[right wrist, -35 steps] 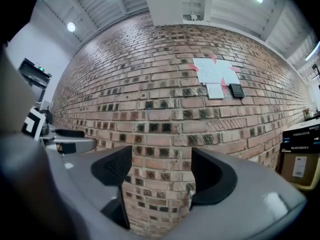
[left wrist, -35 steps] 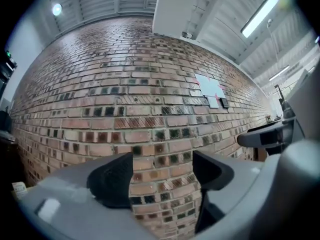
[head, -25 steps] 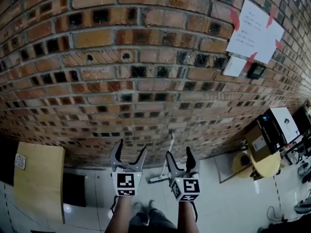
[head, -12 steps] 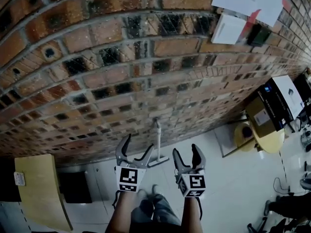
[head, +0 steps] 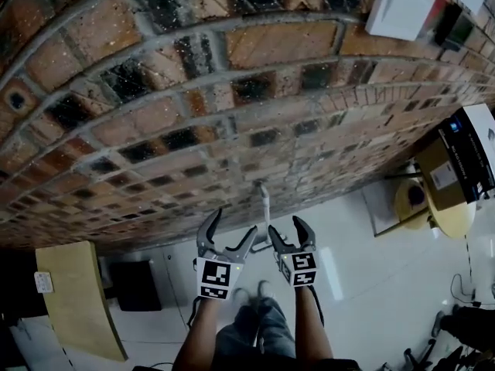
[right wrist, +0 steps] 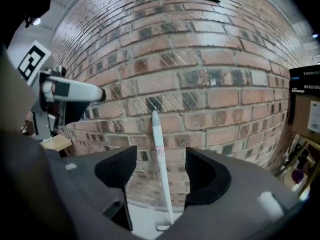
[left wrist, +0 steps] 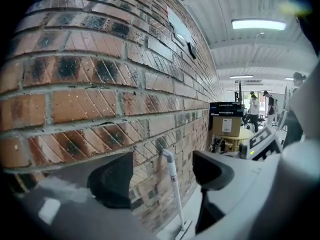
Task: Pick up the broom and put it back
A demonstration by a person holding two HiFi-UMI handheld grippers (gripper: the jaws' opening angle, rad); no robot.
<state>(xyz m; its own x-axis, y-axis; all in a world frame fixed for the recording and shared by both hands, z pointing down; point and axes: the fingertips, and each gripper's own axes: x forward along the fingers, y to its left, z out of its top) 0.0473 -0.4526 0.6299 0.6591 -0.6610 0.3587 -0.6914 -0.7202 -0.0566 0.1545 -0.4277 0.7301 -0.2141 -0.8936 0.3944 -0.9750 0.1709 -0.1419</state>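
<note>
The broom (head: 264, 211) has a white handle and leans upright against the brick wall (head: 178, 122), its head on the pale floor. Both grippers are held just short of it, a little below the handle's top. My left gripper (head: 230, 229) stands open to the handle's left, with nothing between its jaws. My right gripper (head: 288, 232) is open to its right and its jaws are closing, also with nothing between them. The handle (left wrist: 173, 176) shows beyond the open left jaws in the left gripper view. In the right gripper view the handle (right wrist: 160, 161) stands centred past the jaws, untouched.
A wooden tabletop (head: 73, 300) and a dark box (head: 135, 284) sit at the left by the wall. At the right stand a cardboard box (head: 456, 168) and a round yellow table (head: 433, 211). Papers (head: 398, 6) hang on the wall. People (left wrist: 255, 109) stand far off.
Both grippers have dropped and come closer to the wall and the broom handle. The right jaws have narrowed a little. The broom has not moved.
</note>
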